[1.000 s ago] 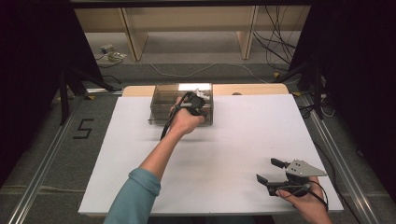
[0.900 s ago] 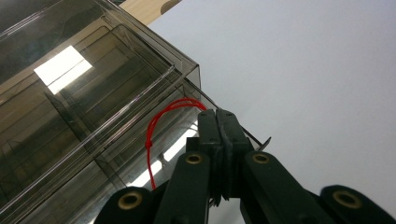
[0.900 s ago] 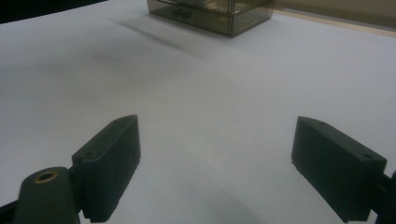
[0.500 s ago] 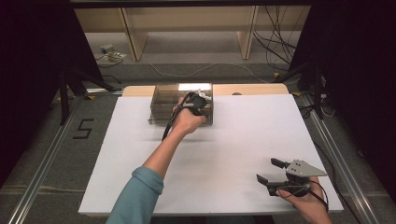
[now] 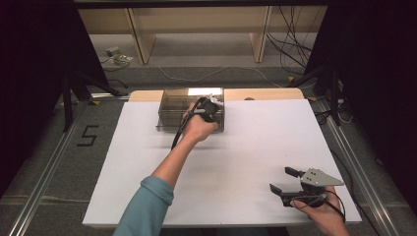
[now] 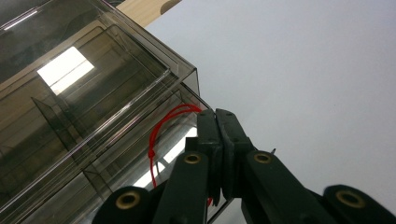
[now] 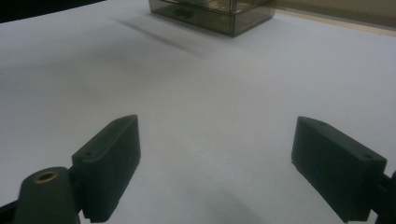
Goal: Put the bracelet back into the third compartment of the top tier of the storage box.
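Note:
A smoky clear plastic box (image 5: 172, 105) with inner compartments stands at the far middle of the white table top (image 5: 246, 147). My left gripper (image 5: 209, 105) is held over the box's right front part. In the left gripper view its jaws are pressed together (image 6: 215, 114) beside the box (image 6: 93, 93), and a thin red cord loop (image 6: 161, 128) runs up to the jaw tips and shows again between the jaws lower down. My right gripper (image 5: 281, 179) rests near the front right of the table, open (image 7: 215, 121) with nothing between its fingers, facing the distant box (image 7: 210, 14).
A strip of wooden table (image 5: 265, 93) shows behind the white top. Metal rails (image 5: 44, 167) run along both sides. Behind the table are wooden shelf legs (image 5: 137, 39) and loose cables (image 5: 290, 34) on the floor.

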A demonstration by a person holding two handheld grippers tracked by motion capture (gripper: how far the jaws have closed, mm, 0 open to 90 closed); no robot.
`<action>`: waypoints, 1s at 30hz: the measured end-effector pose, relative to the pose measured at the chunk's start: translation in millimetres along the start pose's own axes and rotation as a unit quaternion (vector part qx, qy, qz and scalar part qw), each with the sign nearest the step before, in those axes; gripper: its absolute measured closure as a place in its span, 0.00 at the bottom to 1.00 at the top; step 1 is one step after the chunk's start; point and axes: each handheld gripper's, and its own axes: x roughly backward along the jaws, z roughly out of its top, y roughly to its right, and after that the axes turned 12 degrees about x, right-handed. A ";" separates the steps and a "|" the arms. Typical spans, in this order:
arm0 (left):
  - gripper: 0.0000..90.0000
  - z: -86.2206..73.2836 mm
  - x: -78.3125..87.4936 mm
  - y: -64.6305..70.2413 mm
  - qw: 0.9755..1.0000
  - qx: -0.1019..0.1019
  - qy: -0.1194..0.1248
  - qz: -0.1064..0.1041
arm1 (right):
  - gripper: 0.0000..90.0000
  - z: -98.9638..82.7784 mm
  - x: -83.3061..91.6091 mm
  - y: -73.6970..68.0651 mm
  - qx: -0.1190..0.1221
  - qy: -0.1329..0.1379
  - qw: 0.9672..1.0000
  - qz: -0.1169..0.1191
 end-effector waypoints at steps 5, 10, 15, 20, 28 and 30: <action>0.82 -0.7 4.8 0.8 1.000 -0.016 0.016 0.008 | 0.18 -0.4 0.1 1.0 0.004 0.004 1.000 -0.001; 0.67 -0.3 24.0 2.1 0.998 -0.022 0.054 0.017 | 0.18 -0.7 -0.3 1.5 0.007 0.002 1.000 -0.001; 0.59 -5.0 42.4 -0.8 0.997 -0.014 0.074 0.025 | 0.18 0.3 -0.8 -0.4 -0.004 0.000 1.000 -0.003; 0.54 -11.3 54.6 -7.1 0.997 0.000 0.075 0.026 | 0.18 0.0 -1.1 0.2 -0.002 0.000 1.000 -0.002; 0.39 -21.3 66.2 -14.5 0.995 0.030 0.086 0.032 | 0.18 -0.2 -1.4 0.6 -0.005 0.000 1.000 -0.004; 0.35 -24.0 69.2 -16.0 0.995 0.033 0.090 0.034 | 0.18 -0.3 -1.3 0.8 -0.003 -0.001 1.000 -0.003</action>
